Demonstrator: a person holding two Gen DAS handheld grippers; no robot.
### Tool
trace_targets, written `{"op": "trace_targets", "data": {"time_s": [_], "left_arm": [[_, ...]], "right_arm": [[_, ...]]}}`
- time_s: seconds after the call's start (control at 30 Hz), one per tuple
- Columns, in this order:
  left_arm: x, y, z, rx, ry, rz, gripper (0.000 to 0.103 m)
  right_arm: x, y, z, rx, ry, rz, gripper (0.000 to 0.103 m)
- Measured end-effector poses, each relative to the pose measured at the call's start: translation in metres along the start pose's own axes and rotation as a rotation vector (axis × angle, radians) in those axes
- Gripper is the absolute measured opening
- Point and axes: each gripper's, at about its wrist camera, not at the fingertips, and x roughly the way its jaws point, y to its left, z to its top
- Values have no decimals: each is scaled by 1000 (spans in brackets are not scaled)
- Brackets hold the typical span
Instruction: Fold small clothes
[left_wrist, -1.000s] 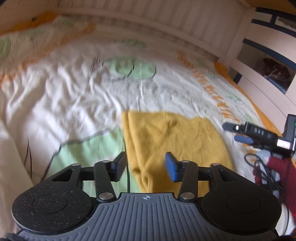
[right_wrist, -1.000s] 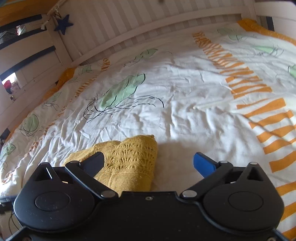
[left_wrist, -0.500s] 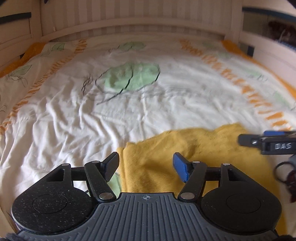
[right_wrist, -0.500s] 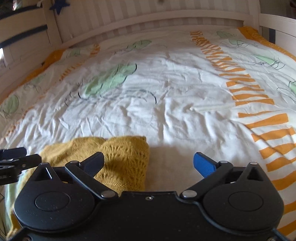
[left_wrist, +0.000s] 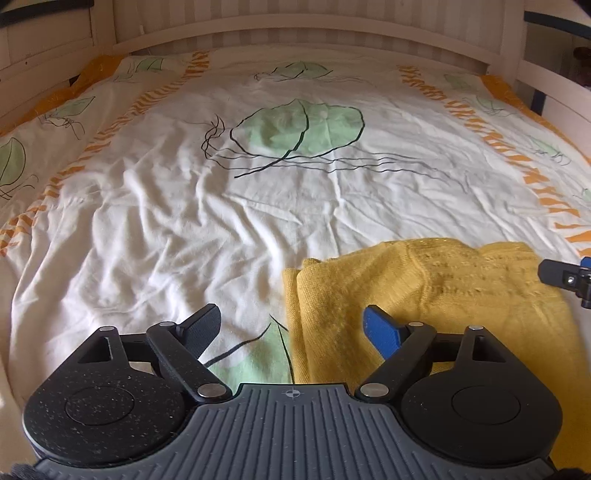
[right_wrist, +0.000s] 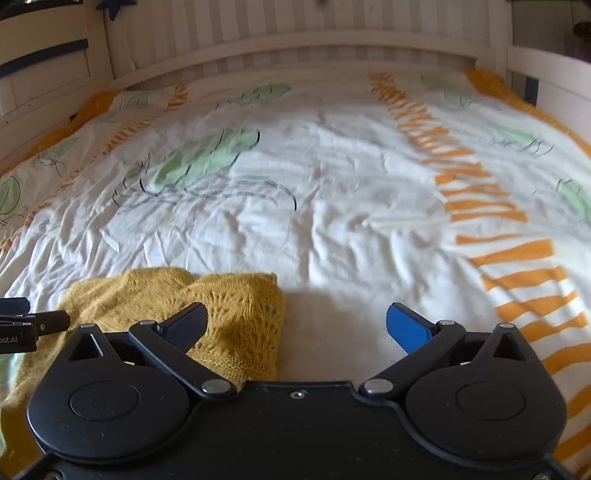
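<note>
Left wrist view: the left claw (left_wrist: 290, 328) gapes empty, straddling the left edge of the mustard-yellow knitted garment (left_wrist: 424, 295) lying flat on the white leaf-printed bedsheet (left_wrist: 221, 206). The right claw (right_wrist: 295, 325), equally spread, straddles its right edge. Likely between folds; next, pinch both edges.

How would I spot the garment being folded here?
Look at the bed's white sheet printed with green leaves. At its near edge, between both open grippers, lies a jumper. It is the only mustard-yellow knitted piece, with a lacy pattern.
</note>
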Motion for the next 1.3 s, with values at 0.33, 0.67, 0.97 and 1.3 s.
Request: {"op": "trace_targets", "data": {"time_s": [0.33, 0.67, 0.97, 1.3], "left_arm": [[-68, 2, -15, -71, -62, -56, 103], [-106, -21, -39, 10, 23, 14, 101], [-124, -43, -54, 62, 33, 87, 101], [-133, -44, -65, 30, 91, 64, 101]], "right_arm": [[-77, -2, -14, 67, -44, 30, 103], [-123, 8, -44, 105, 14, 119, 102], [-146, 17, -58, 105, 30, 38, 102], [-158, 19, -71, 125, 55, 45, 102]]}}
